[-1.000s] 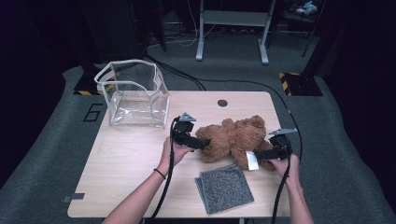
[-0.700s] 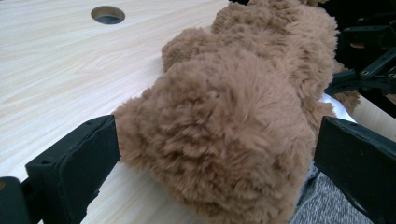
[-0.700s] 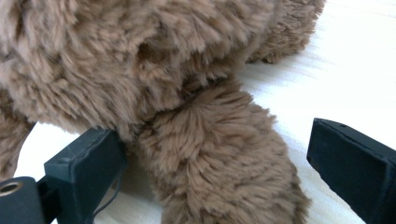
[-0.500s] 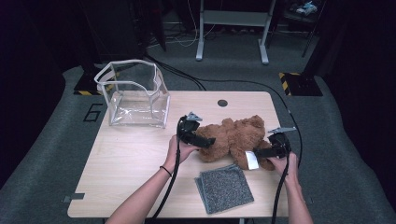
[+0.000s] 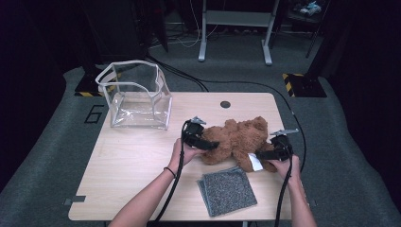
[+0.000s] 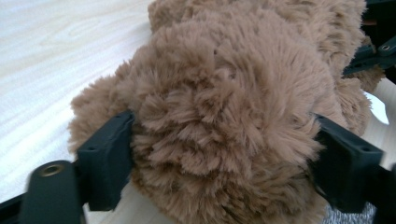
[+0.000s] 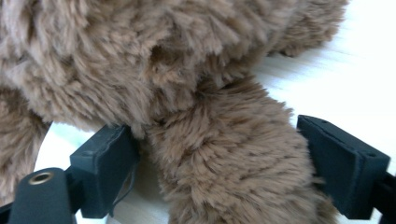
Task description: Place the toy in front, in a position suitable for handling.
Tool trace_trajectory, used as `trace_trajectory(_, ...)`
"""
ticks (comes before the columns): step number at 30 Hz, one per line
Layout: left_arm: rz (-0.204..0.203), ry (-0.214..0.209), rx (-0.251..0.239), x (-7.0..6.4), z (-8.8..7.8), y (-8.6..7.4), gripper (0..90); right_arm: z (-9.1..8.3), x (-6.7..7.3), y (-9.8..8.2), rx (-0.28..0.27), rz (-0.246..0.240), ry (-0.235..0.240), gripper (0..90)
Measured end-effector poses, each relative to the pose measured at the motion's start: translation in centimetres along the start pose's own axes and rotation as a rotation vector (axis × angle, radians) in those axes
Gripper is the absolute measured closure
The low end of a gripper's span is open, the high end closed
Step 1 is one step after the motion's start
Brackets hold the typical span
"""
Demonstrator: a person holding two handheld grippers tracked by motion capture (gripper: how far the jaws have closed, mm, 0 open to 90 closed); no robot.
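Forearms come in from the near table edge, each hand carrying a gripper toward the brown teddy bear (image 5: 239, 142), which lies on the wooden table (image 5: 123, 179). Just nearer than the bear sits a grey cloth square (image 5: 228, 190), its far edge touching the bear. At the bear's left end, the left gripper (image 5: 210, 145) has just been closing; both pads press into a round furry part between them. At the bear's right end, the right gripper (image 5: 261, 155) has likewise been closing around a limb, left pad touching fur, the right one seemingly just apart. Beyond the bear to the left stands a clear plastic bag (image 5: 137, 97).
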State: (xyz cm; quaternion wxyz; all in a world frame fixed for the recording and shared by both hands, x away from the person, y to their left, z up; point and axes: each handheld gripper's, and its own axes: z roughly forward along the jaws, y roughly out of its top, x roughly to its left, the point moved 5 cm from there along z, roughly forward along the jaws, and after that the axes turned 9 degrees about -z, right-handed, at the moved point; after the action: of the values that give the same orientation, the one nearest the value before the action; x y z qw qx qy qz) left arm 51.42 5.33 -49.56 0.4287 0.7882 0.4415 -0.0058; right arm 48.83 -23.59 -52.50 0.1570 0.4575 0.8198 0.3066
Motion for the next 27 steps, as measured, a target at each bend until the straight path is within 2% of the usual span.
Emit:
trace_trajectory(2, -0.016, -0.012, 0.000, 0.2, 0.2, -0.2, 23.7, 0.4, 0.1, -0.3, 0.007, -0.025, 0.011, 22.3)
trace_trajectory(3, -0.028, -0.013, 0.001, 0.2, 0.2, -0.2, 26.4, 0.7, 0.3, -0.4, 0.017, -0.018, 0.000, 28.7)
trace_trajectory(4, -0.030, -0.009, -0.004, 0.3, 0.3, -0.2, 29.6, 1.0, 0.3, -0.6, 0.037, -0.039, -0.022, 33.4)
trace_trajectory(6, -0.036, -0.011, -0.008, 0.3, 0.3, -0.3, 34.6, 1.5, 0.6, -0.9, 0.046, -0.042, -0.028, 41.9)
trace_trajectory(7, -0.036, -0.013, -0.003, 0.4, 0.3, -0.4, 39.5, 1.7, 0.8, -1.0, 0.041, -0.044, -0.033, 47.0)
trace_trajectory(9, -0.045, -0.023, -0.008, 0.6, 0.4, -0.5, 42.1, 1.8, 0.7, -0.9, 0.024, -0.040, -0.026, 49.6)
trace_trajectory(10, -0.048, -0.029, -0.006, 0.8, 0.4, -0.6, 47.1, 1.9, 0.8, -0.9, 0.021, -0.020, -0.022, 54.5)
trace_trajectory(12, -0.064, -0.032, -0.020, 1.0, 0.5, -0.6, 51.4, 1.9, 0.9, -0.8, 0.014, -0.017, -0.012, 59.9)
trace_trajectory(14, -0.067, -0.030, -0.031, 1.0, 0.5, -0.6, 53.6, 1.9, 0.9, -0.7, 0.018, -0.024, -0.012, 62.5)
trace_trajectory(18, -0.052, -0.019, -0.067, 0.8, 0.3, -0.5, 60.1, 1.7, 1.2, -0.4, -0.013, -0.038, -0.023, 70.8)
trace_trajectory(19, -0.046, -0.020, -0.072, 0.8, 0.2, -0.5, 60.6, 1.6, 1.3, -0.4, -0.020, -0.024, -0.025, 71.5)
trace_trajectory(22, -0.036, -0.029, -0.098, 0.5, -0.2, -0.3, 61.5, 1.4, 1.3, -0.4, -0.039, -0.031, -0.035, 72.5)
trace_trajectory(27, -0.018, -0.031, -0.112, 0.2, -0.6, 0.0, 62.1, 1.0, 1.5, -0.5, -0.060, -0.032, -0.045, 73.2)
